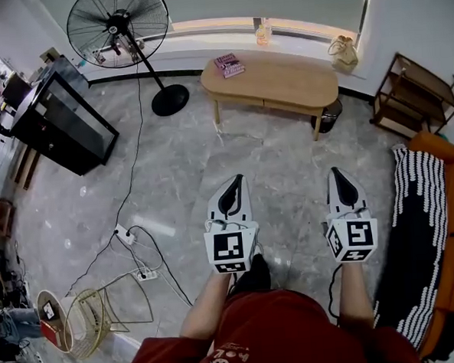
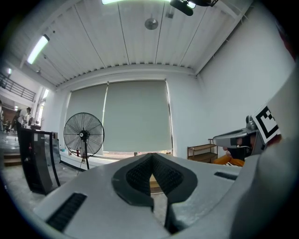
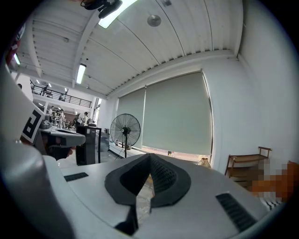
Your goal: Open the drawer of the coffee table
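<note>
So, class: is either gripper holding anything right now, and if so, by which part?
Nothing is held. The left gripper and the right gripper both have their jaws together with nothing between them, well short of the coffee table.

The person wears a dark red shirt (image 1: 289, 326) with a small multicoloured print (image 1: 220, 360) on the front. The left tongs (image 1: 238, 181) and right tongs (image 1: 336, 173) are matching units, white moulded shells tapering to a point with black lining round the inner opening. Each carries a rear cube faced with black-and-white square markers: left cube (image 1: 233, 249), right cube (image 1: 352, 240). The pads (image 2: 138, 177) are black with a fine grid texture. Dark ribbed slots (image 2: 67, 211) are set in the shell.
</note>
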